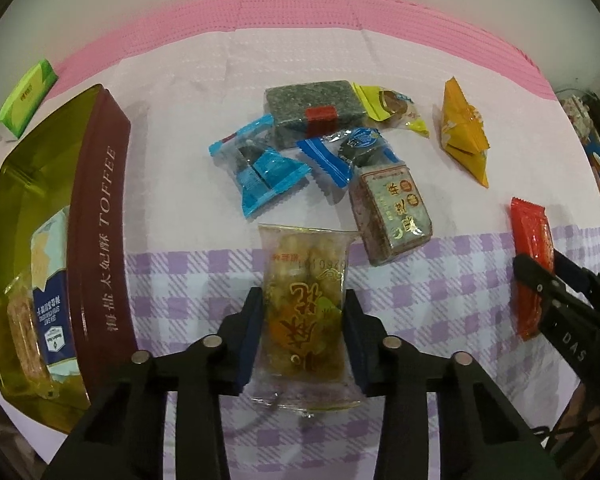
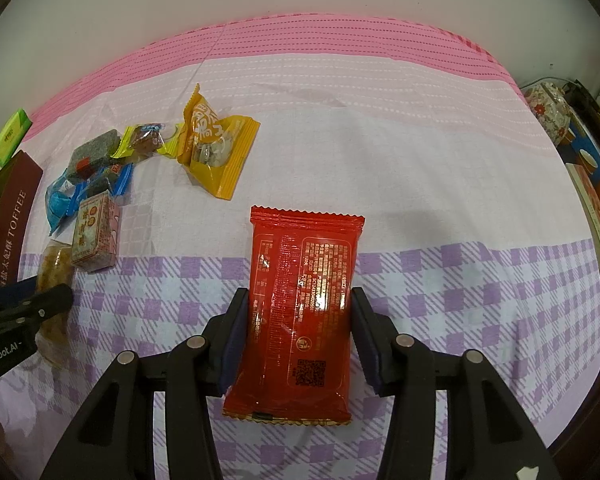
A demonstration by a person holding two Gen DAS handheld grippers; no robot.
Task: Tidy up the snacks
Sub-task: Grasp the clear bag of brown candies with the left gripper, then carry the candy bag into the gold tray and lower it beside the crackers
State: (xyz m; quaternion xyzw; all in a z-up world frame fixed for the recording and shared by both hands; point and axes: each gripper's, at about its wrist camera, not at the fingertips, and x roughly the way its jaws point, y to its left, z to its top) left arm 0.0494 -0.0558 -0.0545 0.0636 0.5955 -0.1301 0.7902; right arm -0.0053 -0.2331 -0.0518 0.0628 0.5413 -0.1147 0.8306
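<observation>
A clear packet of yellow-brown snack (image 1: 304, 280) lies on the checked cloth, and my left gripper (image 1: 303, 294) is shut on it, both blue pads pressing its sides. In the right wrist view that packet (image 2: 54, 268) shows at the left edge between the left gripper's fingers (image 2: 48, 292). My right gripper (image 2: 300, 292) is shut on a red foil packet (image 2: 300, 280), which lies lengthwise between its pads. From the left wrist view the red packet (image 1: 530, 240) and the right gripper (image 1: 540, 276) show at the right. A maroon and gold toffee tin (image 1: 100, 208) stands open on the left with several packets inside.
Loose snacks lie in a heap beyond the left gripper: two blue packets (image 1: 260, 168), a dark green block (image 1: 312, 104), a patterned block (image 1: 392, 212), a small yellow packet (image 1: 388, 108) and an orange packet (image 1: 464, 136). A green packet (image 1: 26, 96) lies far left. Boxes (image 2: 596, 200) line the right edge.
</observation>
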